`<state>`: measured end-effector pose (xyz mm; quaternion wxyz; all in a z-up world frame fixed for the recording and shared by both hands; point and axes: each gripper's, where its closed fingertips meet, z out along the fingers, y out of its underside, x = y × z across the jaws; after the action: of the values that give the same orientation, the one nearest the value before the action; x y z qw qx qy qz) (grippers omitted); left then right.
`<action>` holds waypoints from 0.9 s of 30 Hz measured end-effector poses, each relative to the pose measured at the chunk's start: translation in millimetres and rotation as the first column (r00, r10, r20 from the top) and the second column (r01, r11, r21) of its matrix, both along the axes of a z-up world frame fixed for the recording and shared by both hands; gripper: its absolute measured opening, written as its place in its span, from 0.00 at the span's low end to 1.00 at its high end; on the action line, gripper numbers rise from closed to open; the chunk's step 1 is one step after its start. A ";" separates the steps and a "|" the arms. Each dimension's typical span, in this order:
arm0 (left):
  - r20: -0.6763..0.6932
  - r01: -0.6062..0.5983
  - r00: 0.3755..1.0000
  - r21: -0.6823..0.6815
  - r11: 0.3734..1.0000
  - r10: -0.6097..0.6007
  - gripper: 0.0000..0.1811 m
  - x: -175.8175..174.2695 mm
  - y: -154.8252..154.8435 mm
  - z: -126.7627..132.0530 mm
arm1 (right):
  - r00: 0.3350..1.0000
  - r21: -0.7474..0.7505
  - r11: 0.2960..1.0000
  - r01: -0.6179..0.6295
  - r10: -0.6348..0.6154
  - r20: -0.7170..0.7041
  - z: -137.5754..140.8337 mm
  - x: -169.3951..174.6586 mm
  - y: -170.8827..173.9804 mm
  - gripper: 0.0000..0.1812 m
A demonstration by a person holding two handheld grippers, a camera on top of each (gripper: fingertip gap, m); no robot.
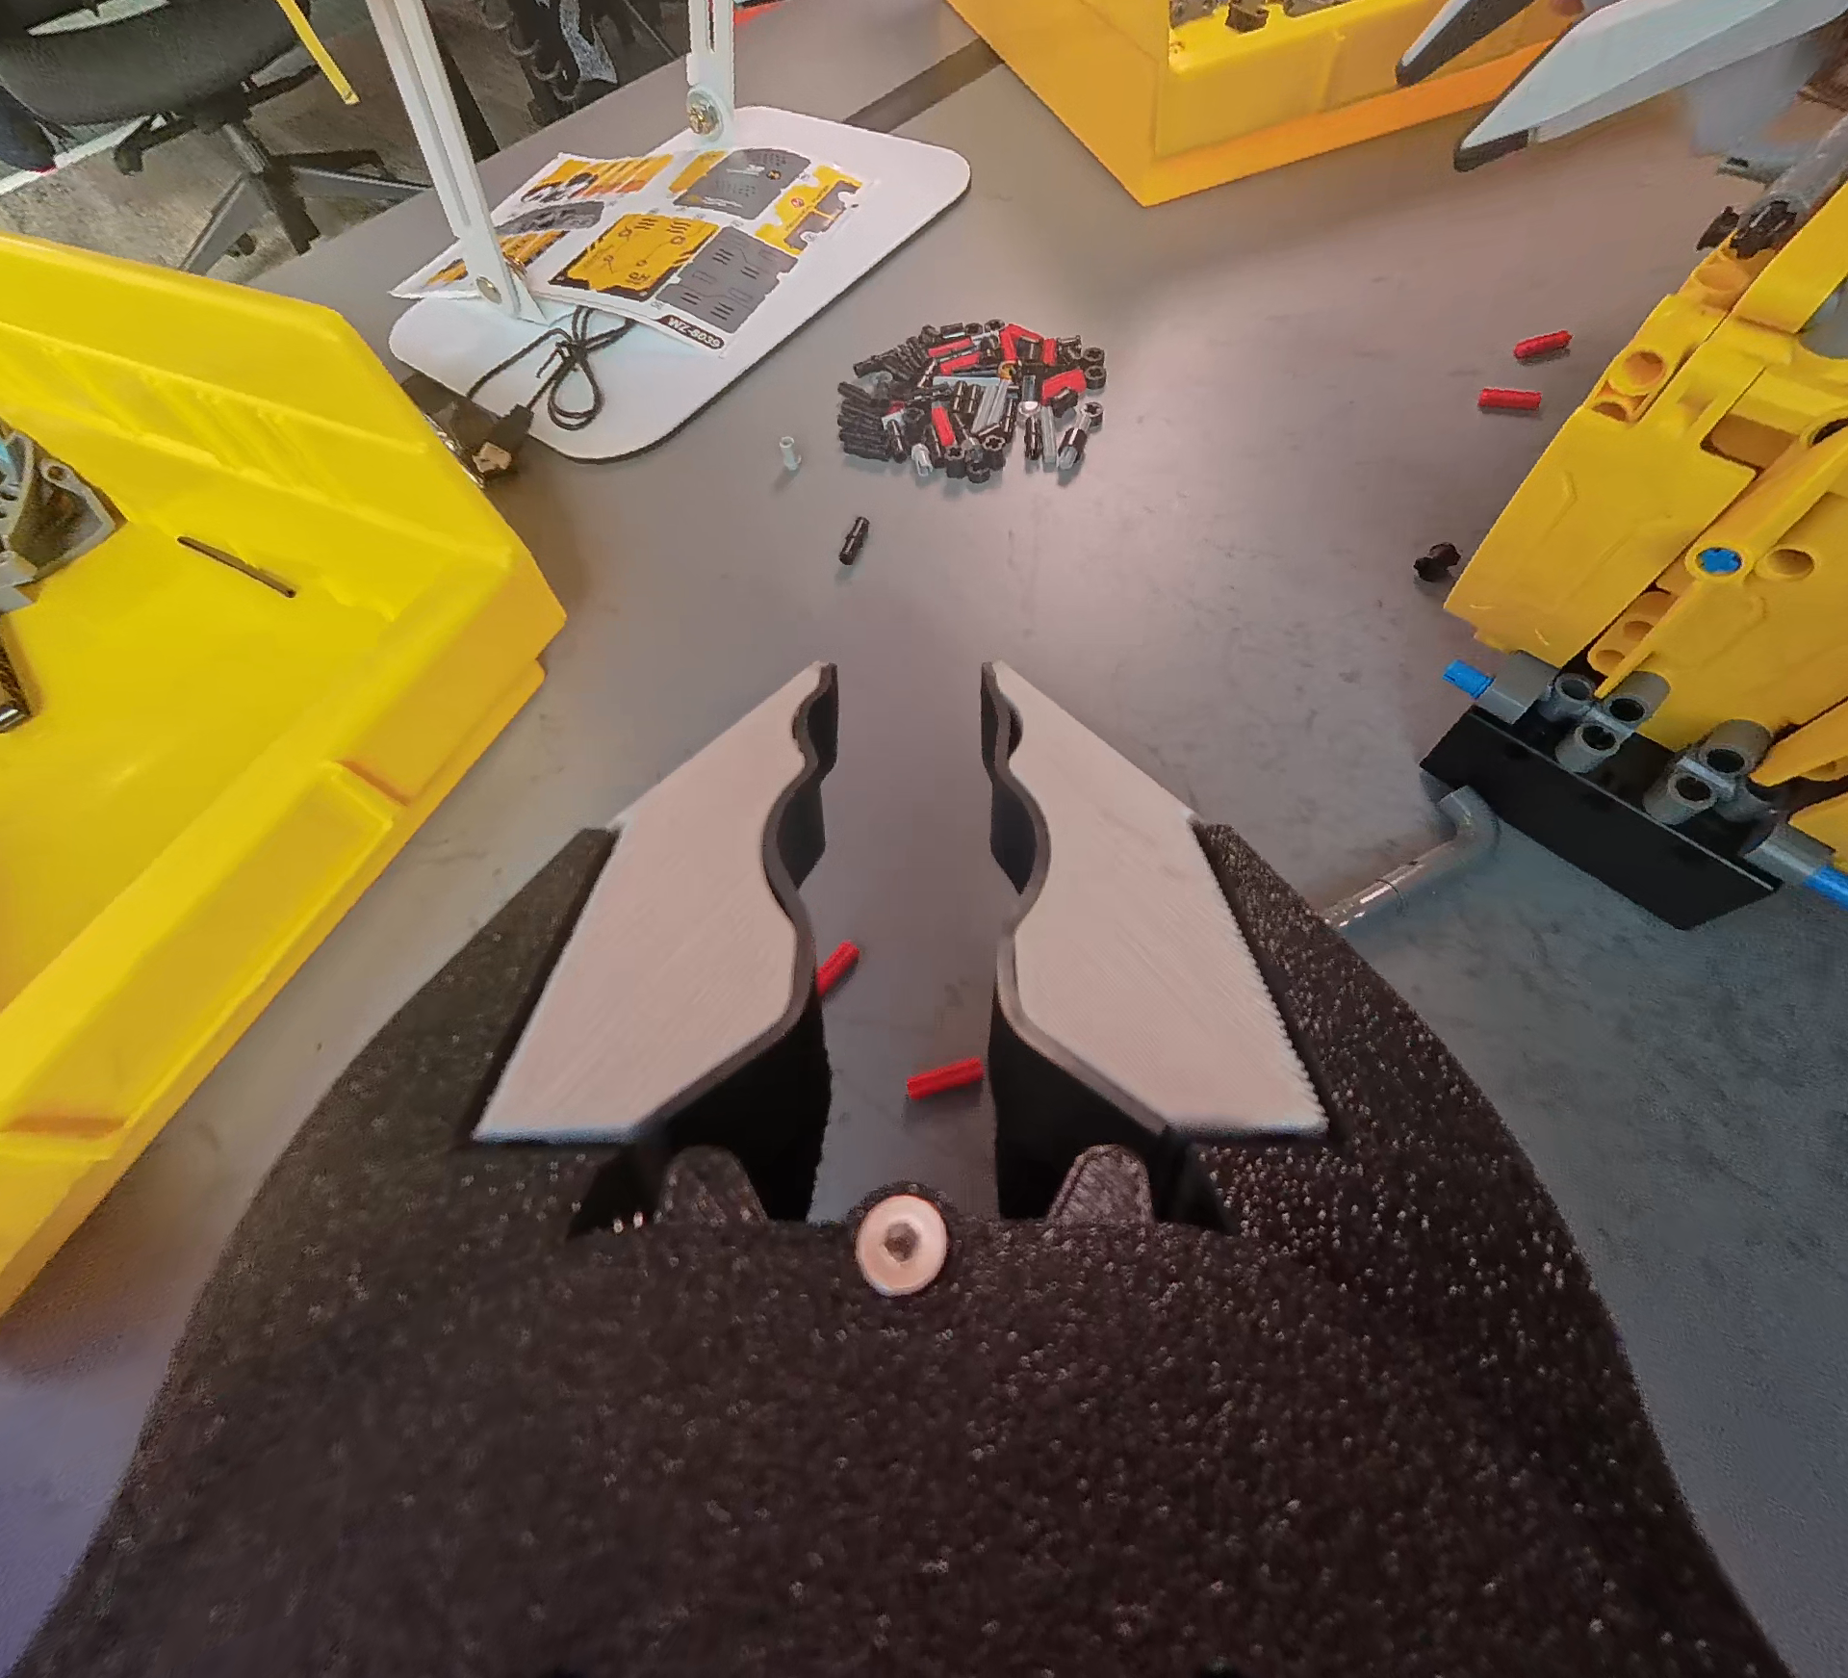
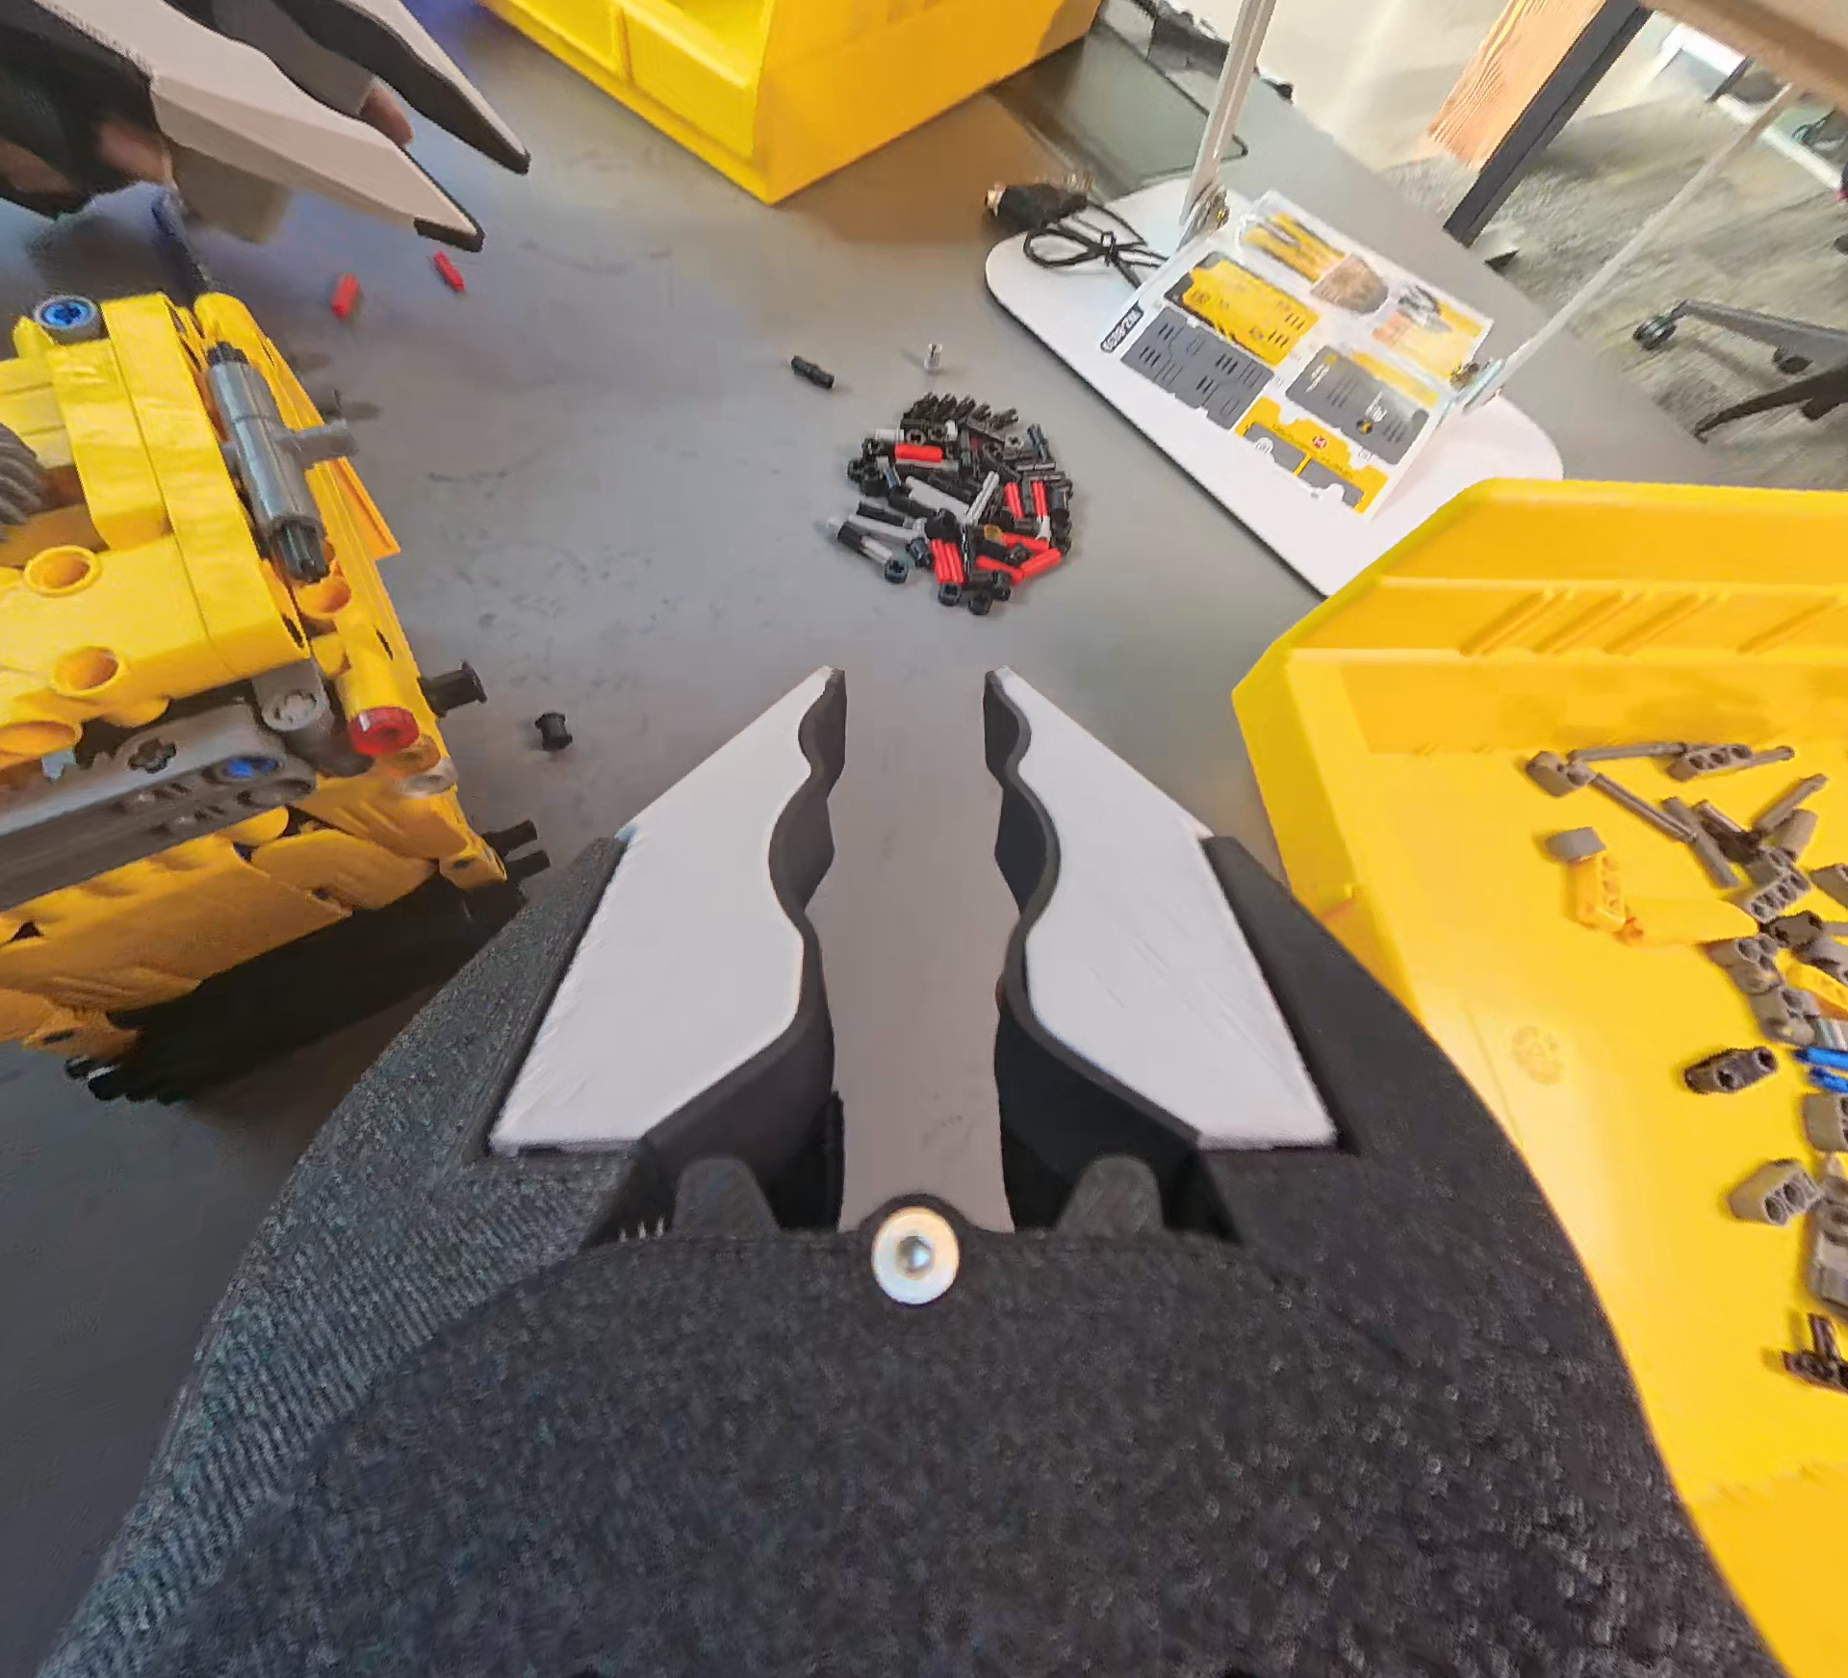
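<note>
While both claws hang over the grey counter (image 1: pixel 1150 450) with nothing in them, I read the layout as a sorting bench. My left claw (image 1: pixel 908 680) sits low in its frame, its fingers apart with bare counter showing between them, and two red pins (image 1: pixel 943 1077) lie loose under that gap, the closest things to it. My right claw (image 2: pixel 914 685) is likewise spread and empty, low centre of its own frame, aimed at the pile (image 2: pixel 960 515) of black, red and grey connectors at frame centre; the pile is bunched together, I judge, so small parts stay within reach of either side. The yellow model (image 2: pixel 190 660) lies on its side at the left edge of the right view, near that claw but not touching it, probably tipped so its pin holes face up. A bin (image 2: pixel 1500 830) at the right edge holds grey and blue beams, just beside the right claw. Another bin (image 1: pixel 250 630) fills the left of the left view, close by the left claw. A sticker sheet (image 1: pixel 660 240) rests on the white stand base (image 1: pixel 900 180) in the upper left, clear of the work. Two more red pins (image 1: pixel 1525 370) lie by the model at right.
</note>
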<state>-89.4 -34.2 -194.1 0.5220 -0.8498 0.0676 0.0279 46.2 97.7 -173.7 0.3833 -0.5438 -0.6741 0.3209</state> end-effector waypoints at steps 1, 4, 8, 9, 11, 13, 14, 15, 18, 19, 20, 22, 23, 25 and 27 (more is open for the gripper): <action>-0.007 -0.008 1.000 0.010 1.000 0.008 0.16 -1.7 0.1 1.5 | 1.000 0.002 1.000 -0.002 0.002 -0.028 2.7 -3.4 -1.2 0.15; -0.023 -0.027 0.999 0.034 0.999 0.028 0.17 -6.7 0.1 4.9 | 0.996 0.003 1.000 -0.001 0.002 -0.092 6.8 -10.3 -4.2 0.16; -0.030 -0.043 0.999 0.058 0.997 0.044 0.17 -10.9 0.3 8.0 | 0.985 -0.008 1.000 0.020 -0.022 -0.170 11.6 -14.7 -4.6 0.16; -0.032 -0.047 0.998 0.063 0.997 0.049 0.18 -12.0 0.2 8.5 | 0.982 -0.015 1.000 0.028 -0.030 -0.188 12.9 -15.1 -4.2 0.16; -0.041 -0.056 0.997 0.079 0.995 0.060 0.19 -14.0 0.4 10.6 | 0.972 -0.028 0.998 0.051 -0.056 -0.228 16.5 -15.5 -1.7 0.16; -0.046 -0.070 0.996 0.107 0.992 0.075 0.20 -16.4 0.6 15.3 | 0.958 -0.044 0.996 0.076 -0.085 -0.274 22.3 -15.0 1.4 0.16; -0.046 -0.075 0.996 0.124 0.989 0.082 0.20 -17.1 0.6 18.4 | 0.952 -0.055 0.995 0.086 -0.098 -0.291 24.5 -14.5 2.8 0.16; -0.043 -0.079 0.995 0.141 0.987 0.086 0.20 -17.5 0.4 21.6 | 0.947 -0.065 0.993 0.094 -0.109 -0.301 25.8 -14.0 3.8 0.16; -0.039 -0.093 0.994 0.189 0.978 0.102 0.21 -19.4 -0.3 30.3 | 0.934 -0.080 0.989 0.127 -0.147 -0.325 28.2 -12.2 9.0 0.20; -0.039 -0.097 0.994 0.201 0.975 0.106 0.21 -20.2 -0.7 32.7 | 0.931 -0.081 0.987 0.136 -0.155 -0.329 28.7 -11.5 10.4 0.22; -0.039 -0.100 0.993 0.212 0.972 0.111 0.21 -21.0 -1.0 34.7 | 0.928 -0.083 0.986 0.144 -0.164 -0.335 29.4 -10.9 11.8 0.23; -0.036 -0.104 0.993 0.224 0.969 0.115 0.21 -21.8 -1.4 37.1 | 0.922 -0.086 0.984 0.155 -0.176 -0.346 31.1 -9.8 13.7 0.24; -0.035 -0.106 0.992 0.228 0.968 0.117 0.21 -22.2 -1.5 37.8 | 0.918 -0.087 0.983 0.162 -0.183 -0.352 31.8 -9.4 14.8 0.24; -0.035 -0.108 0.992 0.234 0.966 0.119 0.21 -22.6 -1.5 38.3 | 0.913 -0.083 0.981 0.176 -0.194 -0.360 32.4 -8.7 16.5 0.25; -0.038 -0.109 0.992 0.235 0.966 0.122 0.22 -23.2 -1.4 38.1 | 0.908 -0.077 0.980 0.182 -0.198 -0.370 33.3 -8.2 16.9 0.25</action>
<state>-112.5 -35.6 -156.0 0.6133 -0.7844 0.0279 0.0882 38.0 114.7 -140.4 0.5235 -0.5429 -0.5255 0.3938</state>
